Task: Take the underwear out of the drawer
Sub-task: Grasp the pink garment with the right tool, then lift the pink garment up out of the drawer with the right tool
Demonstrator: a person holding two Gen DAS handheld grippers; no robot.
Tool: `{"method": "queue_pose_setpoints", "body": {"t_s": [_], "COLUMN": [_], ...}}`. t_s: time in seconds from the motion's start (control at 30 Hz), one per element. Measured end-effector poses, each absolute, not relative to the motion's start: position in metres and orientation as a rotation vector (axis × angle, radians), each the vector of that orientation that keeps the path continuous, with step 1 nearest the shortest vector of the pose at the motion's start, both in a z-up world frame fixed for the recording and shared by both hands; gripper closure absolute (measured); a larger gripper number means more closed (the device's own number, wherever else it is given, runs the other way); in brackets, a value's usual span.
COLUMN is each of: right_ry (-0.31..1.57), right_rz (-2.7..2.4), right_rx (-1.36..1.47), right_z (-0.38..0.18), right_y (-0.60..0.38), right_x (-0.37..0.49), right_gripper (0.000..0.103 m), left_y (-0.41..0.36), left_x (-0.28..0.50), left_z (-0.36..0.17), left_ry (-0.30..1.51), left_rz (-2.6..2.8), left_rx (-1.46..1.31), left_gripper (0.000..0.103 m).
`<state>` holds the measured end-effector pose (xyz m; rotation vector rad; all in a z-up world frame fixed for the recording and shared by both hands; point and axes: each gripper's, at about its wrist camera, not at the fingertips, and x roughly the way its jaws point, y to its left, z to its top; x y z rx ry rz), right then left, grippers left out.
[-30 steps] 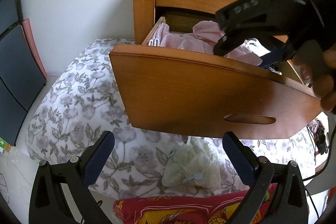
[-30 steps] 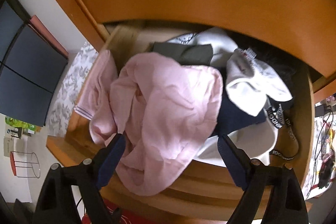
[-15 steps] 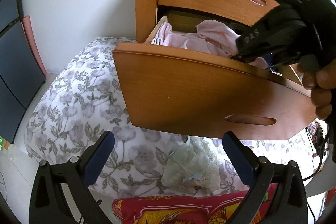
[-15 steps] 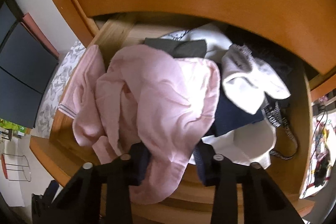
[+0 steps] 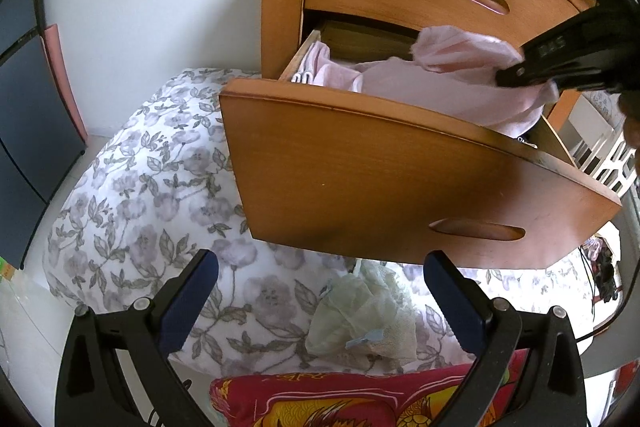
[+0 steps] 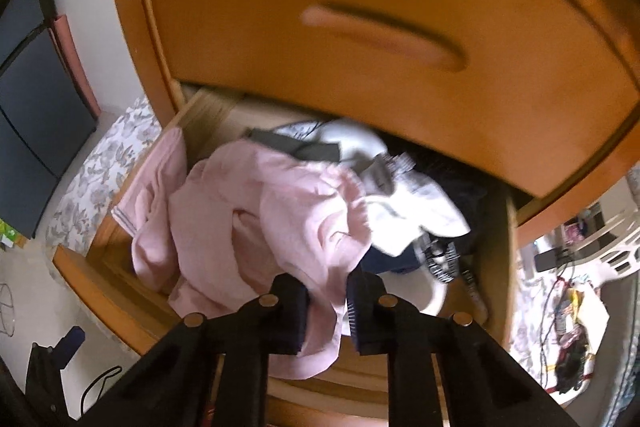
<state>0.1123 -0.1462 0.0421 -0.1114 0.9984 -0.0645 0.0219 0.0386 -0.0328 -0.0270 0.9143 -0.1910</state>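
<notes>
Closing on pink underwear (image 6: 280, 219) over the open drawer (image 5: 400, 179), the right tool (image 6: 326, 303) pinches it; the left tool (image 5: 320, 291) is spread.

Right gripper (image 6: 327, 307) closing on a fold of the pink underwear (image 6: 276, 223), which bunches between the pads above the open drawer (image 6: 120, 279). White garment (image 6: 412, 211) lies just beside the pink one, inside the drawer.

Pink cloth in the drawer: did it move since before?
Yes. The pink cloth, pinched by the closing right gripper, rose above the drawer front's rim.
</notes>
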Motion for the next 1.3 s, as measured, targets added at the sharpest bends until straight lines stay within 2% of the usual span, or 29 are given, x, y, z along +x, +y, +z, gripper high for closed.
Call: {"method": "queue_pose_setpoints", "body": {"t_s": [0.63,1.3], "right_ry": [0.754,0.571], "right_rz": [-0.178,-0.148], "right_rx": [-0.15,-0.124], "right_z": [0.133,0.195], "right_y": [-0.175,-0.174], "right_x": [0.068,0.011], "right_gripper": [0.088,0.088], "left_y": [0.038,0.035], "left_x": [0.02,0.014], "left_z": [-0.032,-0.027], "left_ry": [0.909,0.879], "left_rz": [-0.174,-0.138], "left_rx": [-0.024,0.021], "left_gripper": [0.001,0.001]}}
